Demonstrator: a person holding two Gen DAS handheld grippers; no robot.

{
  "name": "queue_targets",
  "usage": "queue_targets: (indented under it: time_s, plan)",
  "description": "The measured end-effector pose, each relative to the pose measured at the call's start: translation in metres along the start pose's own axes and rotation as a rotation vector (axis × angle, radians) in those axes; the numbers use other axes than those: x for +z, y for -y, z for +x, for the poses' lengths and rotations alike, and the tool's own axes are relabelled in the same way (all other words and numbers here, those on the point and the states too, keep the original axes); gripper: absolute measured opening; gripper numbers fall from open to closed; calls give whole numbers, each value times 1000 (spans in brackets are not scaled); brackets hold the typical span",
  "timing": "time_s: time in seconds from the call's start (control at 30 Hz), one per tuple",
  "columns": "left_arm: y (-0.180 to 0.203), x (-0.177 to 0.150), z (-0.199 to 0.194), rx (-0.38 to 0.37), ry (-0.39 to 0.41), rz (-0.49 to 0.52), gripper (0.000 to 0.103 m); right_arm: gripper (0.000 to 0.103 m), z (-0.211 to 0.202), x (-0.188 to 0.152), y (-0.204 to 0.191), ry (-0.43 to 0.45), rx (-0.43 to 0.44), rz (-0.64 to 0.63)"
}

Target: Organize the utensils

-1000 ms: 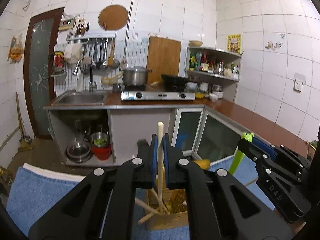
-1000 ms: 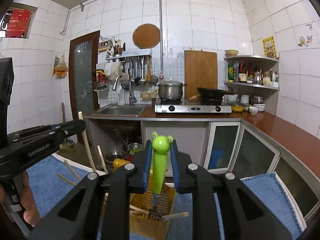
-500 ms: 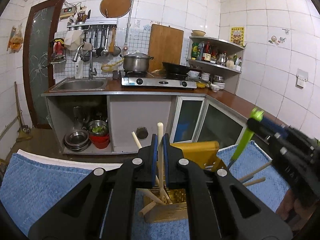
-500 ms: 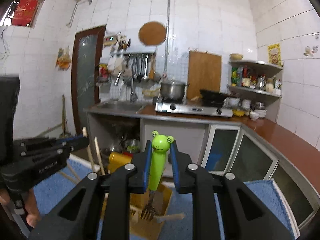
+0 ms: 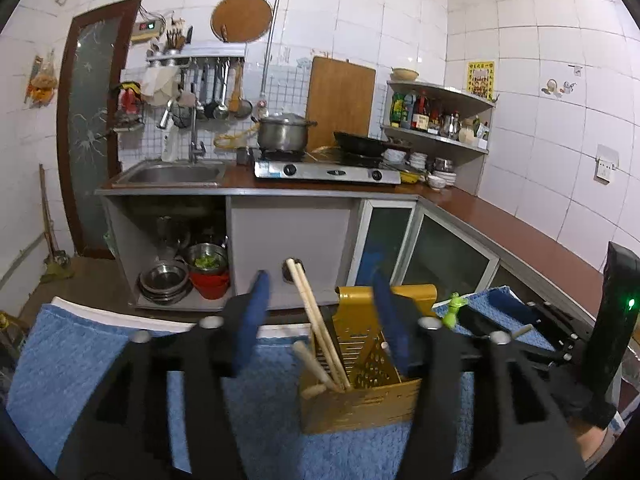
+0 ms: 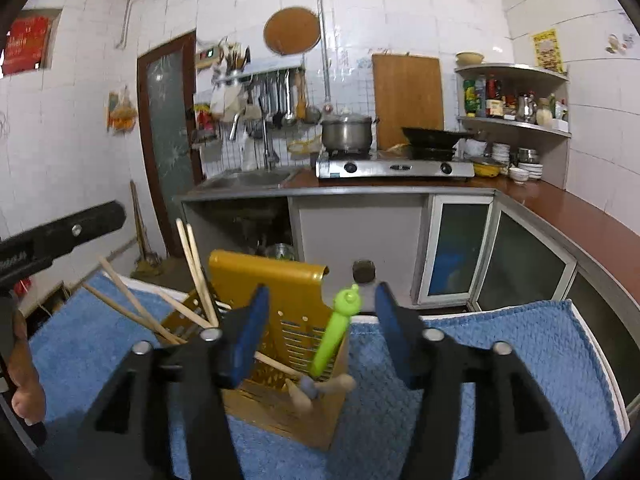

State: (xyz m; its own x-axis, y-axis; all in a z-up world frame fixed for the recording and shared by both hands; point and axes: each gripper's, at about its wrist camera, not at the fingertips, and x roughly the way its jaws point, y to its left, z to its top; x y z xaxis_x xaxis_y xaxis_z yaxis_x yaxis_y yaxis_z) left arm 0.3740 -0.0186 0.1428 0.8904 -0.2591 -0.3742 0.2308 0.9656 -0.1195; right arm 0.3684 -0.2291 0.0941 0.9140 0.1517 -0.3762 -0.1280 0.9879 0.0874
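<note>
While both grippers hang over the yellow utensil caddy (image 5: pixel 360 396) on the blue towel (image 5: pixel 80 364), nothing is gripped now.

Orientation: two chopsticks (image 5: pixel 310 312) stand together in caddy's L compartment, long axis steep, tips down, free ends leaning up-left in left wrist view. Green frog-handled fork (image 6: pixel 336 332) stands in the caddy, long axis near upright, frog head tilted up-right, tines down in the R compartment.

Vs earlier: 1 s ago left gripper (image 5: pixel 320 320) was clamped on a chopstick, right gripper (image 6: pixel 318 326) clamped on the frog fork. Both sets of jaws have just been opening. Left jaws now wide apart, chopsticks betw. them but untouched. Right jaws wide too, fork betw. them, pads clear of it. Both items now rest in caddy on their own.

Count: caddy x1; fork x1; upright chopsticks x2; approx 3 more wooden sticks (image 6: pixel 128 300) lean out of caddy's L side in right wrist view; exact no. unclear. Towel x1. Person's hand (image 6: pixel 24 376) at L edge, behind left gripper.
</note>
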Motion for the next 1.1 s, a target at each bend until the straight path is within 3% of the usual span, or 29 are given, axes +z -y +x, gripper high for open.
queue_targets:
  time_s: [0.1, 0.17, 0.23, 0.33, 0.47, 0.63, 0.77, 0.93, 1.1]
  plan:
    - [-4, -4, -25, 24, 12, 9, 76, 55, -23, -1, 4, 13, -11, 7]
    - [-9, -10, -42, 35, 19, 6, 91, 66, -44, -9, 8, 21, -15, 24]
    - [-14, -22, -63, 57, 32, -2, 98, 72, -62, -18, 10, 29, -16, 29]
    - [-19, -45, -86, 86, 15, -17, 98, 87, -96, -46, 7, 49, -31, 21]
    - [-23, -83, -111, 114, -14, -53, 98, 96, -130, -86, -3, 50, -43, 2]
    - [-9, -133, -146, 207, 9, -28, 98, 98, -165, -125, -24, 50, -50, -25]
    - [2, -160, -163, 239, -6, -22, 98, 98, -184, -141, -35, 39, -57, -9]
    - [23, -185, -191, 242, 78, 34, 98, 99, -198, -169, -43, 22, -72, 6]
    - [32, -193, -198, 205, 60, 31, 98, 99, -199, -183, -40, 32, -89, 25]
